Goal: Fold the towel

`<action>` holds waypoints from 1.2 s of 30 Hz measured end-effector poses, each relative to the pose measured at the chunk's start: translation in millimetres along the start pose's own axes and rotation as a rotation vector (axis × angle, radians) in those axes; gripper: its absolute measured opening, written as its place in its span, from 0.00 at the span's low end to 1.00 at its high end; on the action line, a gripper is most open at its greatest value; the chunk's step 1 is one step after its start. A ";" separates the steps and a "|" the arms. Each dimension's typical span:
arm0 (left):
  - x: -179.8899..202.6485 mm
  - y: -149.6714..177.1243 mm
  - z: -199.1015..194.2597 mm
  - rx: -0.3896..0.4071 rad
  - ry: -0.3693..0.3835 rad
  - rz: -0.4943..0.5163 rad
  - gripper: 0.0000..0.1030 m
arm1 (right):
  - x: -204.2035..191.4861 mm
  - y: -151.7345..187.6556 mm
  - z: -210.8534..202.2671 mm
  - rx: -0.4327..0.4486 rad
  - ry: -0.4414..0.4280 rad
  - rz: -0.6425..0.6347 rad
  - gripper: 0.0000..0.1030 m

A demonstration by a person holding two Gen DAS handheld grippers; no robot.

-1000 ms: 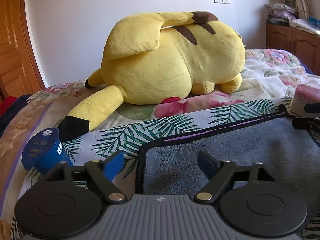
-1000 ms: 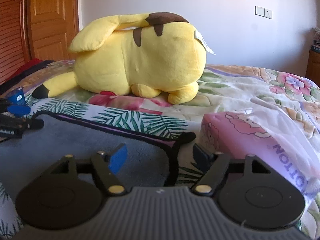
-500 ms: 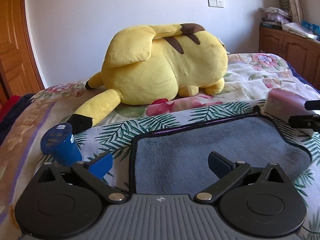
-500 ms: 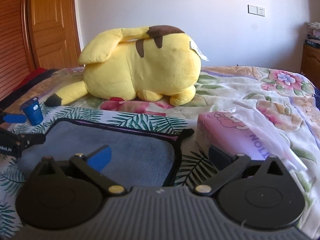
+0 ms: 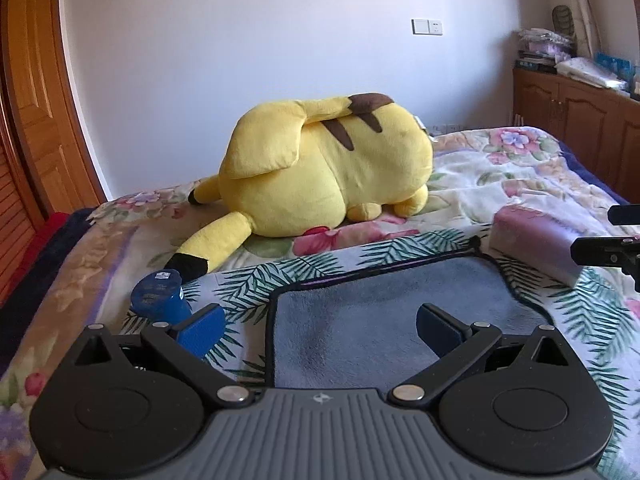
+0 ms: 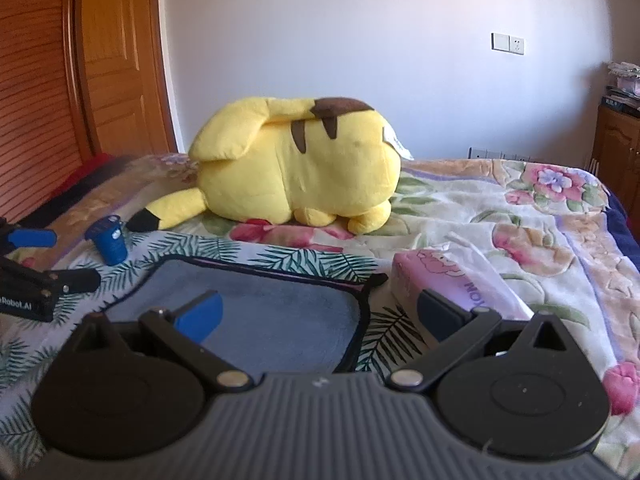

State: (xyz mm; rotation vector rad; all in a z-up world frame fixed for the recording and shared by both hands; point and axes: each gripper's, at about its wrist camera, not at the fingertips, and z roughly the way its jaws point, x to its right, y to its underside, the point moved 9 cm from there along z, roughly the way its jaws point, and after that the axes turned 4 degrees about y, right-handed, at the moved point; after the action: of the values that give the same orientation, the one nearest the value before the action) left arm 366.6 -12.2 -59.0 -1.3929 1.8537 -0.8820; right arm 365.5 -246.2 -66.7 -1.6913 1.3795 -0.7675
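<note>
A grey-blue towel [image 5: 384, 312] with a dark border lies flat on the floral bedspread; it also shows in the right wrist view [image 6: 272, 312]. My left gripper [image 5: 316, 324] is open and empty, raised above the towel's left edge. My right gripper [image 6: 316, 312] is open and empty, raised above the towel's right edge. The right gripper's fingers [image 5: 600, 250] show at the right edge of the left wrist view. The left gripper's fingers [image 6: 40, 256] show at the left edge of the right wrist view.
A big yellow plush toy [image 5: 320, 176] lies behind the towel. A blue cup [image 5: 160, 296] stands left of the towel. A pink tissue pack [image 6: 444, 280] lies right of it. A wooden door [image 6: 116, 60] and cabinet [image 5: 576, 120] flank the bed.
Both grippers have opened wider and pulled back and up from the towel's far corners. The towel lies where it was laid, now further away in both views.
</note>
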 end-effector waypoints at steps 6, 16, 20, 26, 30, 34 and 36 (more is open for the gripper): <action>8.5 -0.8 -34.9 0.014 0.009 -0.001 1.00 | -3.9 -2.0 -31.2 0.008 0.001 0.008 1.00; 17.2 9.4 -89.9 0.015 -0.005 0.014 1.00 | -17.3 -3.4 -81.7 0.031 0.003 -0.006 1.00; 20.0 16.1 -114.6 0.019 0.007 0.015 1.00 | -23.0 -2.1 -101.4 0.039 -0.004 0.004 1.00; 24.8 28.8 -149.1 0.030 0.021 0.002 1.00 | -30.2 3.7 -129.0 0.044 -0.012 0.021 1.00; 29.4 43.0 -165.0 0.026 0.026 -0.003 1.00 | -38.2 10.3 -144.1 0.041 -0.020 0.011 1.00; 34.7 56.2 -177.3 0.017 0.033 -0.009 1.00 | -48.5 18.7 -157.2 0.036 -0.029 -0.013 1.00; 37.8 61.8 -182.2 0.014 0.033 -0.006 1.00 | -53.6 24.0 -163.3 0.034 -0.035 -0.019 1.00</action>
State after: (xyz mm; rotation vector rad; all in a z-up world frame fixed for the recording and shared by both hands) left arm 176.5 -12.0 -10.8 -1.3838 1.8659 -0.9241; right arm 204.0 -229.6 -5.5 -1.6858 1.3216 -0.7643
